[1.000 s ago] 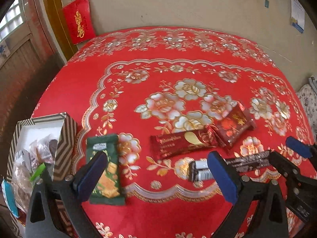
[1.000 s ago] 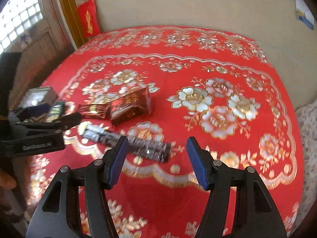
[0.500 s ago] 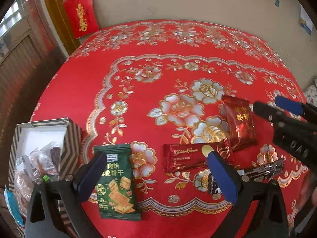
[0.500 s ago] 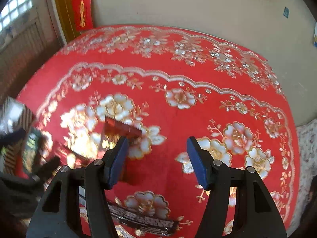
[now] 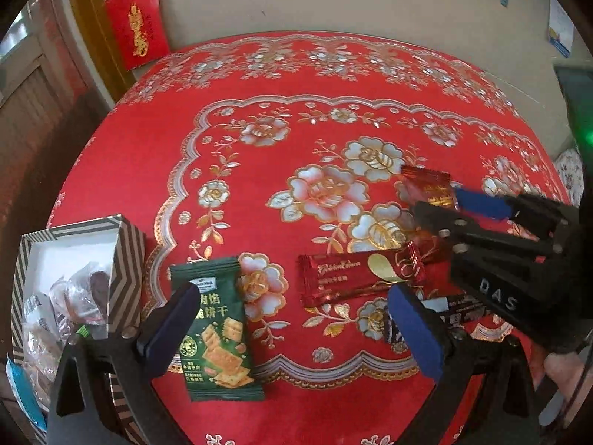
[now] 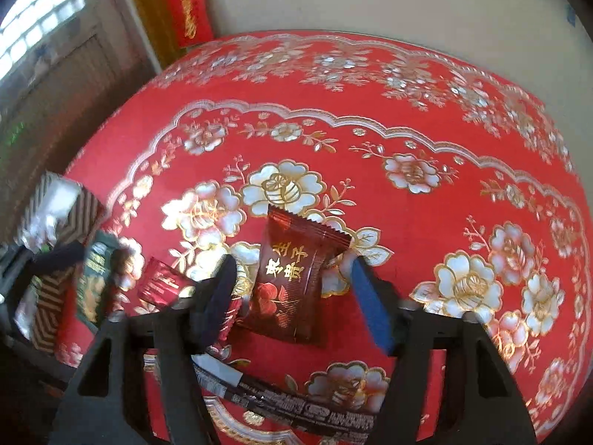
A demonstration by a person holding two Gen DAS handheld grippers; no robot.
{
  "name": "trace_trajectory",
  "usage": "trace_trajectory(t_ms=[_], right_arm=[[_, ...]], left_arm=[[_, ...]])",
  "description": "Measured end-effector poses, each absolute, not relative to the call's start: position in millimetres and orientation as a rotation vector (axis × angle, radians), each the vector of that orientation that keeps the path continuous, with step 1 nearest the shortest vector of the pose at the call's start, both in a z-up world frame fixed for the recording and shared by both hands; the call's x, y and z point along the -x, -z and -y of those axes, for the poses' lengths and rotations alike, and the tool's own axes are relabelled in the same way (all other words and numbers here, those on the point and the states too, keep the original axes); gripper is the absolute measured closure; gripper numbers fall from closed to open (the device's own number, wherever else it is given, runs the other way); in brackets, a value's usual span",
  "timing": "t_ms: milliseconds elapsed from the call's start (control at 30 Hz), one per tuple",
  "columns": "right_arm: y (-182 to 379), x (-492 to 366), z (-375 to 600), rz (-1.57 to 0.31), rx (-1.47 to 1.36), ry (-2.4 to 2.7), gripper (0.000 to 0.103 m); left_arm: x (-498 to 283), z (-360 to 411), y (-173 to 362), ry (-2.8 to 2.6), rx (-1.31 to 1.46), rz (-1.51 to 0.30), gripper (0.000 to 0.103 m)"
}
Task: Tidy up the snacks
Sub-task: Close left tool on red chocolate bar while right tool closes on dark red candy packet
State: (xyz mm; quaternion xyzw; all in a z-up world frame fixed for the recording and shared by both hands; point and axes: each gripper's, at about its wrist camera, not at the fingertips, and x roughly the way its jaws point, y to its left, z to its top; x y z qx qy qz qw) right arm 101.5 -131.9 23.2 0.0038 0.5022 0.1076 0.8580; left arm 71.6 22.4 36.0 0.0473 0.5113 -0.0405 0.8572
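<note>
Several snack packets lie on the red floral tablecloth [image 5: 296, 141]. A dark red square packet [image 6: 292, 282] lies between the fingers of my open right gripper [image 6: 296, 296], which hovers over it; it also shows in the left wrist view [image 5: 430, 189]. A long red bar packet [image 5: 355, 274], a green cracker packet [image 5: 215, 330] and a black-and-silver bar [image 6: 296, 408] lie nearby. My left gripper [image 5: 292, 330] is open and empty, above the green packet and the red bar. A striped box [image 5: 78, 282] with wrapped snacks stands at the left.
The table's near edge runs below the packets. A wall [image 5: 333, 0] with red banners [image 5: 137, 18] stands behind the table. A window and wooden panelling [image 6: 48, 37] are at the left. The right gripper's body [image 5: 511, 259] crosses the right side of the left wrist view.
My right gripper has moved left and forward from the black bar until the dark red packet lies between its fingers. My left gripper has moved slightly closer to the packets.
</note>
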Motion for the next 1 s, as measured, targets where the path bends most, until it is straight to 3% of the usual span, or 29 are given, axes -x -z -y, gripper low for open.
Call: trace_trajectory(t_ms=[33, 500, 867, 1000], right_arm=[[-21.1, -100.4, 133.6, -1.058, -0.01, -0.24, 0.072], [-20.2, -62.2, 197.3, -1.055, -0.082, -0.191, 0.072], [-19.0, -61.4, 197.8, -1.054, -0.092, -0.194, 0.072], [-19.6, -61.5, 197.4, -1.047, -0.094, -0.191, 0.072]], left_arm=[[-71.8, -21.2, -36.5, 0.091, -0.105, -1.068, 0.001], [-85.1, 15.2, -23.8, 0.483, -0.594, -1.056, 0.001], [-102.3, 28.2, -13.8, 0.752, -0.654, -1.116, 0.0], [-109.6, 20.8, -11.5, 0.798, -0.575, -1.161, 0.012]])
